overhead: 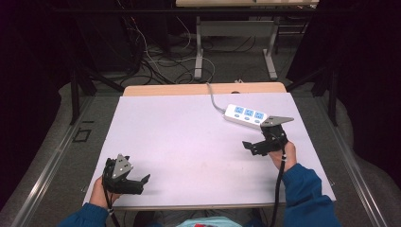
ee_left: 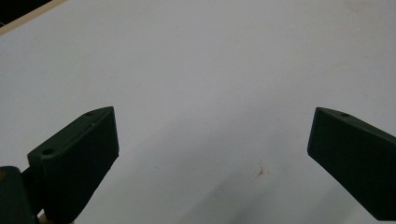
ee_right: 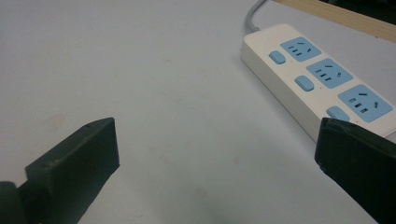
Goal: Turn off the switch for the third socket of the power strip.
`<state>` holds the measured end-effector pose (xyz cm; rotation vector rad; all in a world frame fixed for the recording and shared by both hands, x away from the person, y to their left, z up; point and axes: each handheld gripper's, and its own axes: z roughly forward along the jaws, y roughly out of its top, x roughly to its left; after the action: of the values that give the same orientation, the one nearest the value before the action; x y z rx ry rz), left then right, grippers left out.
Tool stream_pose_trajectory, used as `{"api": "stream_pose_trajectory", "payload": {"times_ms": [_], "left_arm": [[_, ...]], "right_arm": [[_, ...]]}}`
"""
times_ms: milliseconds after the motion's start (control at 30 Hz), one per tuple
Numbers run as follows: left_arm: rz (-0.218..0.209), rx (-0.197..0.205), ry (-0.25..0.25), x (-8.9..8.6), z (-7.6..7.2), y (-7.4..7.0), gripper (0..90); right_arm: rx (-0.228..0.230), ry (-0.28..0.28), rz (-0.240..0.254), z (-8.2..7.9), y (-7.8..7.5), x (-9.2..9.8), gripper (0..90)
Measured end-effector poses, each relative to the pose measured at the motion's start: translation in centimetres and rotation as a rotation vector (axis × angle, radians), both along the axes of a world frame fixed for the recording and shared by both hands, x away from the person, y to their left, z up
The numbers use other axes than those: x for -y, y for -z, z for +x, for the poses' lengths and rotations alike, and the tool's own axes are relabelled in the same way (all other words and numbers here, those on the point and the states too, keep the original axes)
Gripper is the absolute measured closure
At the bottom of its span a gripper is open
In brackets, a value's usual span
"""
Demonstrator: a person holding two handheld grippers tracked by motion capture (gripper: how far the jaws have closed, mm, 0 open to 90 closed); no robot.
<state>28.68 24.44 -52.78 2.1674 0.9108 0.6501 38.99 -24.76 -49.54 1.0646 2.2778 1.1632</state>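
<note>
From the high view, a white power strip (overhead: 246, 116) with three blue socket faces lies on the far right part of the pale table (overhead: 189, 137), its grey cord (overhead: 213, 100) running off toward the far wooden edge. The right gripper (overhead: 253, 145) sits just on the near side of the strip, its grey top plate overlapping the strip's near end in this view, its jaws pointing left across the table and spread apart with nothing between them. The left gripper (overhead: 137, 182) is held at the near left corner of the table, well apart from the strip, jaws parted and empty. In the left gripper view, the left gripper (ee_left: 210, 149) has its two black jaws standing wide apart at either side, with bare table surface between them and a small brownish speck (ee_left: 258, 172) on the tabletop near the right jaw. In the right gripper view, the right gripper (ee_right: 215, 154) also has its jaws wide open; the power strip (ee_right: 299, 93) lies ahead and to the right, outside the gap, its near end reaching down to just behind the tip of the right-hand jaw, whether touching it cannot be told. Three blue switches sit beside the three sockets, and the cord (ee_right: 254, 11) leaves the strip's far end.
</note>
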Motion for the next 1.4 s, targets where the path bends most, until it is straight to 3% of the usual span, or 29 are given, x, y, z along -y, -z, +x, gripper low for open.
{"api": "stream_pose_trajectory", "payload": {"times_ms": [433,1400], "left_arm": [[0.003,-0.004,0.004,0.0,0.0,0.0,2.0],[0.004,-0.004,0.001,0.0,0.0,0.0,2.0]], "right_arm": [[0.019,-0.028,-0.013,-3.0,0.3,-0.4,0.0],[0.022,-0.074,-0.063,-6.8,1.1,0.0,0.0]]}}
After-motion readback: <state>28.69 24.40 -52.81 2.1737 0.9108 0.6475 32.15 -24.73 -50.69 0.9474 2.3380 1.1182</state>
